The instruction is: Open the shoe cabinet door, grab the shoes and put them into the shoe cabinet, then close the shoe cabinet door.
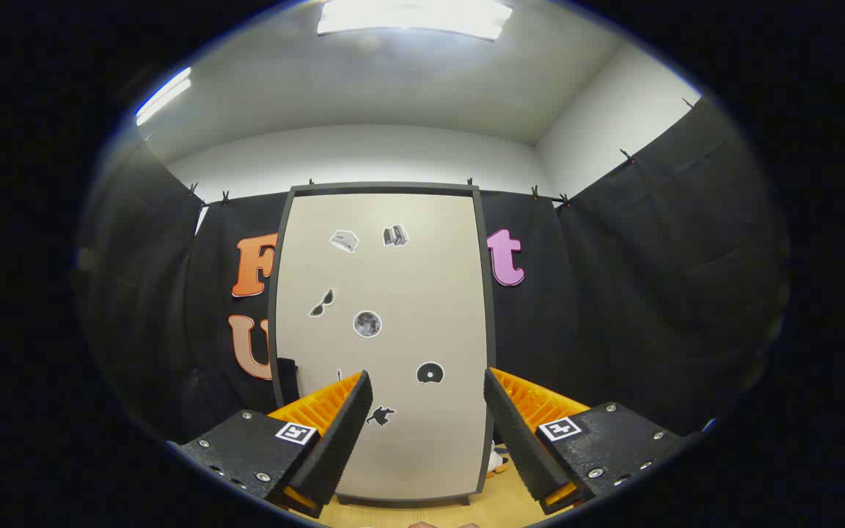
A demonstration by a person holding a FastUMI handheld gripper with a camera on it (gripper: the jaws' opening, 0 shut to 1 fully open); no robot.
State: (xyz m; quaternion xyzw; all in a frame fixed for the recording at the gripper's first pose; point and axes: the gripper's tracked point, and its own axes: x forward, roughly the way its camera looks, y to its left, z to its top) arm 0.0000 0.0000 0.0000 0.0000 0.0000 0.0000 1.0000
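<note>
The shoe cabinet (386, 293) stands upright straight ahead, a tall beige door in a dark frame with several small stickers on it. Its door is closed. My gripper (428, 389) is open, its two fingers spread wide and held up in front of the lower part of the door, with nothing between them. A bit of a light shoe with an orange part (496, 462) peeks out low at the cabinet's right side, behind my right finger (514, 433).
Black cloth walls close the booth behind and on both sides of the cabinet. A wooden floor (496, 506) shows below the cabinet. White walls and ceiling lights lie above.
</note>
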